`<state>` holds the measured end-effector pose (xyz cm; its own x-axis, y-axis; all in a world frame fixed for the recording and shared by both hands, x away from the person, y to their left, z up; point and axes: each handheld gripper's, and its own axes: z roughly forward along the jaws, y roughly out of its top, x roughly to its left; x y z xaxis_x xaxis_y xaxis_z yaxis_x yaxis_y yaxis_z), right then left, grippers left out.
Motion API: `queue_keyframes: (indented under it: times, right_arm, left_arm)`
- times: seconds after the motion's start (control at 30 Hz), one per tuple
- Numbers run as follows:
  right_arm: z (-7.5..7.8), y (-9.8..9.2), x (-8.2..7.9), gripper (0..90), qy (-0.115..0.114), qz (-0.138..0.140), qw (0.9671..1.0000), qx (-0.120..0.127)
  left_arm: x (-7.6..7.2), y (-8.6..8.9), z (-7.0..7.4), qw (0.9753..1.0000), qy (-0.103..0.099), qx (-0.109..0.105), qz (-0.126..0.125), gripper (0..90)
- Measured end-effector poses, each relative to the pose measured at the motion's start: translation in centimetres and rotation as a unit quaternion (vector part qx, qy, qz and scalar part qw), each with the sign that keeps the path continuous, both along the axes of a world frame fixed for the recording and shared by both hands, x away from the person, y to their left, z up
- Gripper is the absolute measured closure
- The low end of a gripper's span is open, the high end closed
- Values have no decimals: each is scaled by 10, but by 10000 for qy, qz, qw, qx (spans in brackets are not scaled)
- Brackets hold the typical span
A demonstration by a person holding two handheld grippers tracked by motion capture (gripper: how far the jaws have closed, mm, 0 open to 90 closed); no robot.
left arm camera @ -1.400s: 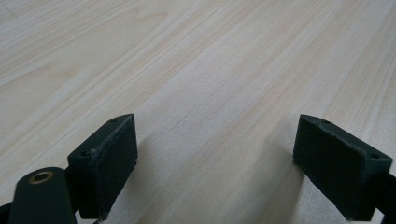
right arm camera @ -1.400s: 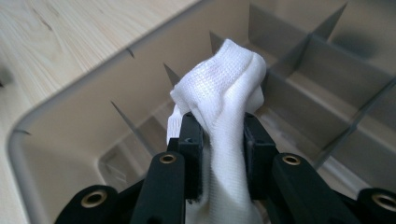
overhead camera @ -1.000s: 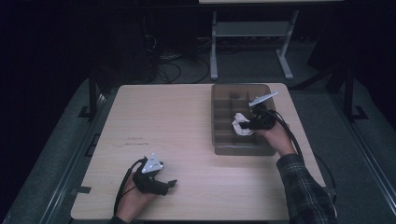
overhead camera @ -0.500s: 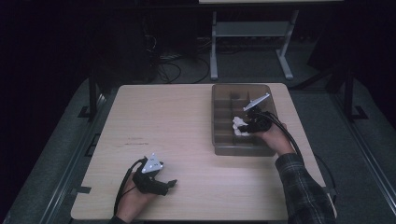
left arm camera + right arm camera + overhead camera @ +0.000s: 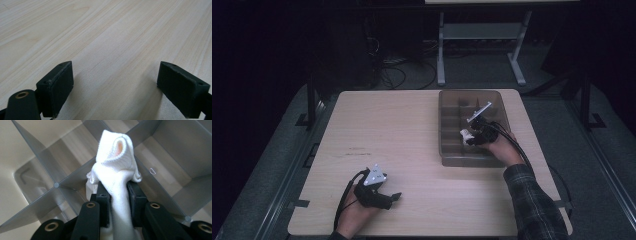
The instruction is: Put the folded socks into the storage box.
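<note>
A rolled white sock is pinched between the jaws of my right gripper, which is shut on it above the grey divided organizer tray. From above, the right gripper hovers over the tray at the table's right side, the white sock sticking out toward the left. My left gripper rests near the table's front left edge. Its jaws stand wide open over bare wood, nothing between them.
The tray has several compartments split by thin grey dividers. The light wooden table has dark floor around it. A metal stand and cables lie beyond the far edge.
My right gripper with the sock has shifted slightly lower and toward the near part of the tray. The left gripper has stayed in place.
</note>
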<state>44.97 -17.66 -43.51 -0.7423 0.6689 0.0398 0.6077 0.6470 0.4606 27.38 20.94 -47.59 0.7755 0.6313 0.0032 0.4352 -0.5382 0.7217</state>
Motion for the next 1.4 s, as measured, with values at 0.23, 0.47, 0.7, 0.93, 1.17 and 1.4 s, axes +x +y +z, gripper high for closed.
queue_keyframes:
  times: [0.23,0.47,0.7,0.93,1.17,1.4]
  right_arm:
    - [1,-3,1,712,65,-23,9999,121]
    - [12,-11,-2,602,-51,-62,9995,319]
    - [36,-30,-11,625,-351,-195,9935,1066]
    - [40,-32,-12,898,-717,-274,9872,1400]
    - [28,-19,-5,899,-592,-249,9902,1239]
    - [19,-13,-4,900,-507,-232,9916,1168]
  left_arm:
    - [0,0,0,10000,0,-1,-2,133]
    - [0,0,0,10000,-3,-2,-1,133]
    - [0,0,0,10000,-2,9,-7,133]
    - [0,0,0,10000,-1,8,-5,133]
    - [0,0,0,10000,0,8,-4,133]
    - [0,0,0,10000,0,8,-6,134]
